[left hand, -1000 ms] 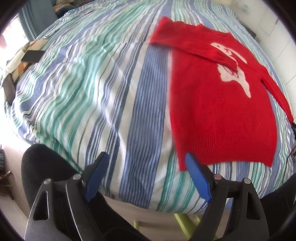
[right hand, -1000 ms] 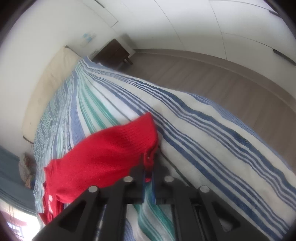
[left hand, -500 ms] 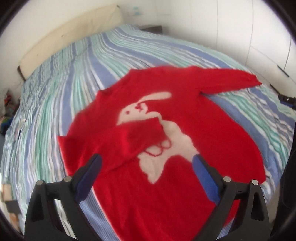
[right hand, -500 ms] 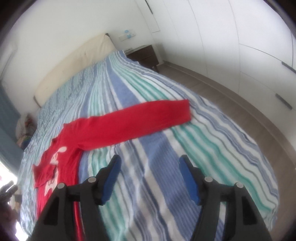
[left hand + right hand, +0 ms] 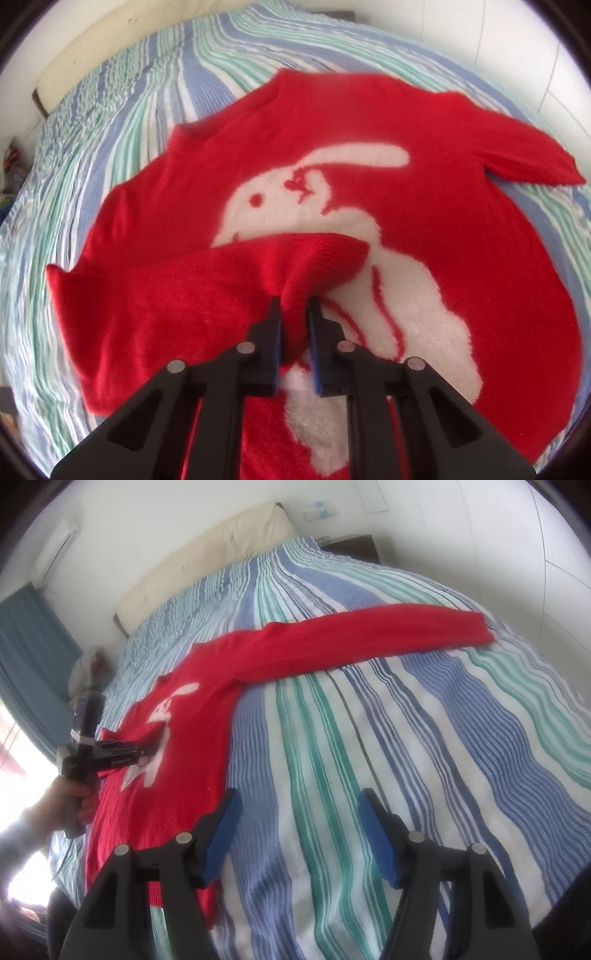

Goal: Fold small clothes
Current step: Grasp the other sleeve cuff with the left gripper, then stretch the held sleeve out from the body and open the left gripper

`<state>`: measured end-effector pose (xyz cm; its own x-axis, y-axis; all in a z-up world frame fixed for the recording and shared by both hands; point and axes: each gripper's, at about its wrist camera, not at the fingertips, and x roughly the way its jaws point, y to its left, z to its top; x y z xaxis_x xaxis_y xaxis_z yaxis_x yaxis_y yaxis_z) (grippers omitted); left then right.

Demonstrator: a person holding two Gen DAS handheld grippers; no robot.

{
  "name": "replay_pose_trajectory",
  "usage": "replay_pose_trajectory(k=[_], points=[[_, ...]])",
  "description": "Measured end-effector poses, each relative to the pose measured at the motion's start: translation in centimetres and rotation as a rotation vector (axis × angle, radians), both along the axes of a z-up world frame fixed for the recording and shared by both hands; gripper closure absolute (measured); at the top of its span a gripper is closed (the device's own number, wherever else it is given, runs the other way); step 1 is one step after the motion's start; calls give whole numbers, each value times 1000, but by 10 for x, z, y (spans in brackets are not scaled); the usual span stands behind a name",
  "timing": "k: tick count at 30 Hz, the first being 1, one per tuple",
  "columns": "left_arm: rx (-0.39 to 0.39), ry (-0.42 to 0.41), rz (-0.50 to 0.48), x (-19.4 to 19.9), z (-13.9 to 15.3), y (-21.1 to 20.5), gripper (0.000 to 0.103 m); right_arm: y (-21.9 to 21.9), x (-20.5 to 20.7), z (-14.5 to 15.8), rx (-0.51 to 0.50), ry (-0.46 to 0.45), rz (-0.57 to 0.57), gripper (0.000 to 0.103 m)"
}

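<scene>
The left claw (image 5: 293, 314) is closing, its jaws pinching the folded sleeve cuff (image 5: 317, 262) on the red sweater (image 5: 461, 229), which lies flat on the striped bed (image 5: 406, 738). The right claw (image 5: 297, 834) gapes wide, empty, just beside the sweater's hem.

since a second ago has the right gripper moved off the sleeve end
Yes. The right gripper has let go and pulled back toward the bed's foot; the sleeve now lies stretched across the striped cover.

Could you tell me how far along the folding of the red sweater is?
Early. The red sweater lies flat on the striped bed. The left gripper is closing on its folded-in sleeve. The other sleeve lies outstretched; the right gripper is open and empty. Body folds remain.
</scene>
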<state>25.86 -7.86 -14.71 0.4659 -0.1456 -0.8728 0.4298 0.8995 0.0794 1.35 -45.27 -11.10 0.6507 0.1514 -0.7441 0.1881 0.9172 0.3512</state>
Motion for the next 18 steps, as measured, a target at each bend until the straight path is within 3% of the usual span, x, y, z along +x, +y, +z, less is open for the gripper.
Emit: replay_pose_trajectory(k=[4,6,8,10,12,18], points=[[-230,-88,272,-1,66,105,92,-4,0,1,0,-8,-16,38],[-317,-131,469,-5,90,182,92,-5,-1,2,-2,-12,-15,38],[-352,-161,689,-13,96,259,92,-4,1,2,0,-13,-9,38],[-354,-157,881,-27,86,324,92,-2,3,0,3,-10,-1,38],[-368,-135,1013,-41,66,369,92,0,5,-2,3,-4,10,38],[-420,-57,1115,-63,6,398,93,15,10,-11,-28,31,61,38]])
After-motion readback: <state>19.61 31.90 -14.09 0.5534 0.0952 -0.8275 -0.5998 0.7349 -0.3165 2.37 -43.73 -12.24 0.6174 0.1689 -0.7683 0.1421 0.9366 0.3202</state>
